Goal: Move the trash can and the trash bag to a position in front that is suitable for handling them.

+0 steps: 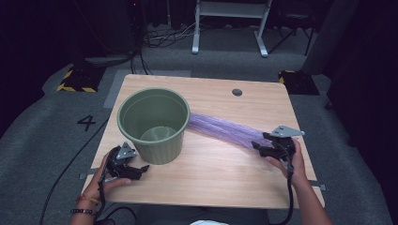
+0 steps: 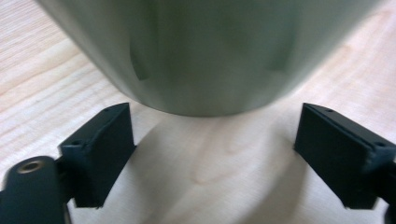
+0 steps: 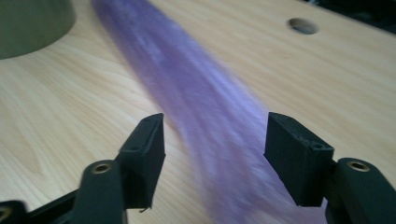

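A green ribbed plastic pot (image 1: 154, 124) stands upright on the left half of the wooden table (image 1: 225, 178). A long purple fibrous strip (image 1: 225, 130) lies flat from the pot's right side toward the right edge. My left gripper (image 1: 141, 169) rests low in front of the pot, open; in the left gripper view the pot's base (image 2: 205, 51) stands just beyond the gripper (image 2: 215, 116) and touches neither jaw. My right gripper (image 1: 258, 146) hovers at the strip's right end, open. The strip (image 3: 196, 98) runs between its spread jaws (image 3: 215, 123), and the pads stand apart from it.
A round cable hole (image 1: 237, 92) sits near the table's far edge, also seen in the right gripper view (image 3: 302, 25). A white desk frame (image 1: 230, 23) stands on the grey carpet behind. Cables trail from both grippers off the near edge.
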The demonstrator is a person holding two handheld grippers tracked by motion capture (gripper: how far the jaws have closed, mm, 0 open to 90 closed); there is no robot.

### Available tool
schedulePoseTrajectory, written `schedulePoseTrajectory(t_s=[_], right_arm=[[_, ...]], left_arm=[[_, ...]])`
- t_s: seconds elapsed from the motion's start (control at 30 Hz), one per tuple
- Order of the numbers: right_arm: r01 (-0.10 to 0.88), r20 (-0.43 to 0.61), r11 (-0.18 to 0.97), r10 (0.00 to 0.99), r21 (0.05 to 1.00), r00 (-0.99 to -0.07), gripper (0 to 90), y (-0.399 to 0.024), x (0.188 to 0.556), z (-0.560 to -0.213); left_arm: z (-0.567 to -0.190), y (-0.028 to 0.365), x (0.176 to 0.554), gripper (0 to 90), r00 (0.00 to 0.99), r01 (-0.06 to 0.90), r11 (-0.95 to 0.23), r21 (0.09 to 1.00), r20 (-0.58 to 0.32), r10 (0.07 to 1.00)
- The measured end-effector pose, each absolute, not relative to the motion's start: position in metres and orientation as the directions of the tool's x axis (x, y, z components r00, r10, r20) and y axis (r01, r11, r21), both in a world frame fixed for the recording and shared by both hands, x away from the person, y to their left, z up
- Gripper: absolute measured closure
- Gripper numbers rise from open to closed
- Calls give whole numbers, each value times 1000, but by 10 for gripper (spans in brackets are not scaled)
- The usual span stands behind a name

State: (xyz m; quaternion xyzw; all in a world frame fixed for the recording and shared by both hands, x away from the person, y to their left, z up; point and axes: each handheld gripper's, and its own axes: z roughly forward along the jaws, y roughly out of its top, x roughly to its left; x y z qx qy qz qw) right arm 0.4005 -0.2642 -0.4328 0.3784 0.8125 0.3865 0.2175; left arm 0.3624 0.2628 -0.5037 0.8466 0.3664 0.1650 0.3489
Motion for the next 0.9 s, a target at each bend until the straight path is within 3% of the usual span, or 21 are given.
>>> schedulePoseTrajectory(t_s=[0.2, 0.4, 0.53, 0.7, 0.73, 0.9], right_arm=[[499, -13, 433, 765, 751, -644, 297, -238, 421, -456], [526, 3, 451, 757, 721, -654, 311, -237, 433, -475], [566, 54, 424, 766, 707, -641, 354, -251, 443, -488], [577, 36, 436, 776, 691, -630, 399, -264, 447, -491], [586, 44, 424, 784, 690, -619, 450, -273, 449, -491], [587, 52, 428, 777, 687, -627, 456, -286, 451, -491]], left_arm=[[-504, 263, 379, 74, 732, 490, -526, 695, 1, 682], [-504, 259, 386, 72, 786, 440, -566, 697, 5, 618], [-504, 248, 390, 67, 825, 404, -591, 698, 1, 565], [-504, 237, 393, 65, 836, 394, -601, 696, 1, 549], [-504, 230, 393, 65, 842, 388, -604, 696, 0, 540], [-504, 217, 393, 65, 855, 371, -613, 697, 1, 519]])
